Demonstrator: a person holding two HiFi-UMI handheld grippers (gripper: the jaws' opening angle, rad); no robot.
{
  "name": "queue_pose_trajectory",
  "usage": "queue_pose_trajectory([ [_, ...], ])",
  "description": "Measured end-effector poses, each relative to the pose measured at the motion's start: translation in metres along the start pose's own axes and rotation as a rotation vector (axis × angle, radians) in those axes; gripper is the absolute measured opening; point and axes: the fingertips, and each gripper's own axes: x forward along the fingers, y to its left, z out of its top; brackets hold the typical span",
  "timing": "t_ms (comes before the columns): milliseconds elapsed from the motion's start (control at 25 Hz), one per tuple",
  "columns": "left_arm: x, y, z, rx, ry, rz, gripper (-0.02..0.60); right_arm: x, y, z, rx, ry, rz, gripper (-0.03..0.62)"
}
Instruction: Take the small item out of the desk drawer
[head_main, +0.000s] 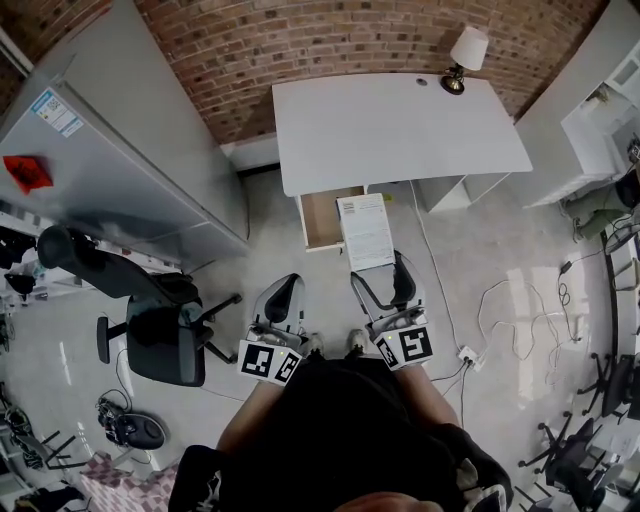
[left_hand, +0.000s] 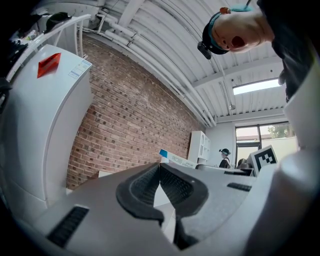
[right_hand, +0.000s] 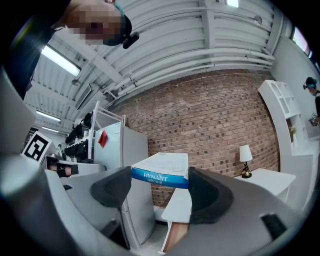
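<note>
the right gripper (right_hand: 160, 186) has its fingers (right_hand: 207, 192) clamped on a flat white box (right_hand: 162, 169) with a blue edge – one pad on each long side, the box held level and reaching out ahead past the fingertips. in the head view the same box (head_main: 367, 230) runs forward from between the right gripper (head_main: 380, 275) fingers, and its far end overlaps the front edge of the white desk (head_main: 400, 125). just left of the box, ahead of the fingertips, the drawer (head_main: 328, 215) stands pulled open under the desk, its wooden inside showing; whether anything lies in it cannot be told. the left gripper (left_hand: 160, 170) has its fingers (left_hand: 142, 187) together, tips touching, with nothing between them – it is held low beside the right one, pointing the same way, its tips (head_main: 283, 300) well short of the drawer. beyond the right fingertips a small lamp (right_hand: 245, 160) stands on the desk's far corner against the brick wall (right_hand: 210, 120). off to the left of the left fingers stand a black office chair (head_main: 160, 320) and a tall grey cabinet (head_main: 130, 150).
</note>
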Motion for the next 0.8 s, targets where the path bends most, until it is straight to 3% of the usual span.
queue_pose_trajectory([
  [520, -0.001, -0.007, 0.001, 0.019, -0.008, -0.003, 0.009, -0.010, -0.004, 0.002, -0.008, -0.022, -0.033, 0.370],
  [560, -0.002, -0.008, 0.001, 0.019, -0.007, -0.002, 0.009, -0.013, -0.007, 0.003, -0.003, -0.033, -0.059, 0.281],
  [600, -0.003, -0.009, 0.001, 0.018, -0.004, -0.002, 0.009, -0.016, -0.011, 0.004, 0.006, -0.041, -0.085, 0.030],
  [800, 0.000, -0.007, 0.006, 0.025, -0.024, 0.012, 0.009, -0.013, -0.025, 0.003, -0.005, -0.034, -0.109, 0.026],
])
